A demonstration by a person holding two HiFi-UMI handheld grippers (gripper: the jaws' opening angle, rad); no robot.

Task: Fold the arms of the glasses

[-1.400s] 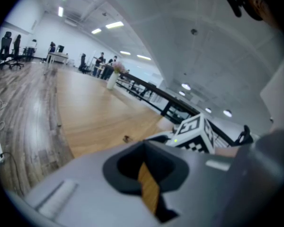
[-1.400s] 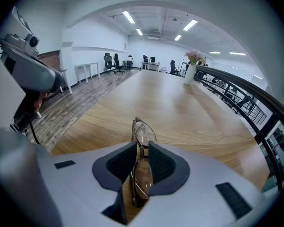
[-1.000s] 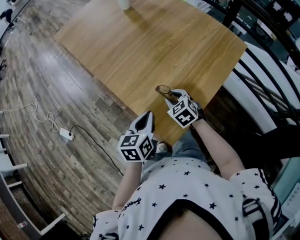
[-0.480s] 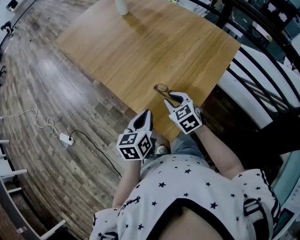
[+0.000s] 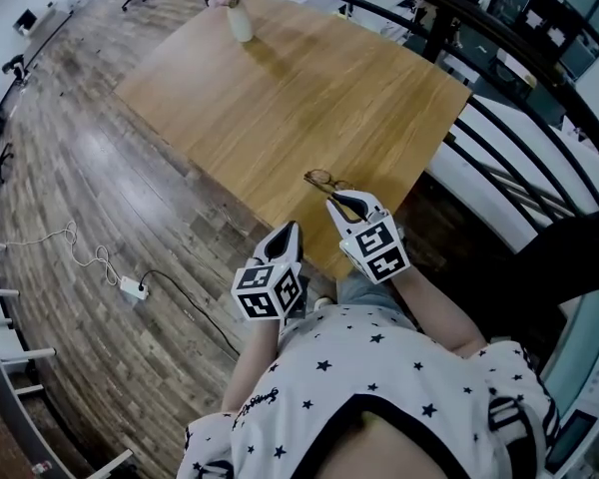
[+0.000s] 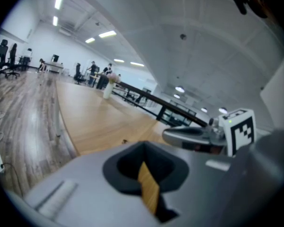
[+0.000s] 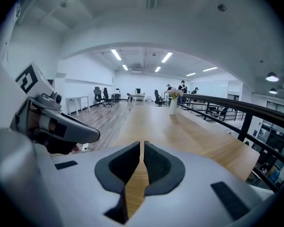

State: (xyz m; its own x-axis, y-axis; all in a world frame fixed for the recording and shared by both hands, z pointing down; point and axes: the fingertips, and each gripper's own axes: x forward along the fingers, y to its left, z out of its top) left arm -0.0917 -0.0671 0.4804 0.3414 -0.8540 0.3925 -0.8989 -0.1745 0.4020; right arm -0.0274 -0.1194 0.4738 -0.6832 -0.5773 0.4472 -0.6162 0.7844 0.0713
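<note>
Tabletop [image 5: 280,98]: we see honey-brown wood with fine straight grain, ahead of both claws.
Glasses [image 5: 324,180]: dark brown frame, just beyond the tip of the right claw [image 5: 331,201].
Left claw [image 5: 296,228]: pale grey shell, black pads.
Right claw: the same grey and black.
Left cube [image 5: 270,292], right cube [image 5: 379,250]: black squares on white.
Vase [image 5: 240,20]: white with pink flowers, far ahead of the claws.
Floor [image 5: 80,168]: grey-brown planks, left of the left claw.
Cable [image 5: 90,247]: white, on that floor.
Shirt [image 5: 379,367]: we note white cloth with small dark stars, behind both claws.
Railing [image 5: 499,98]: black, right of the right claw.
</note>
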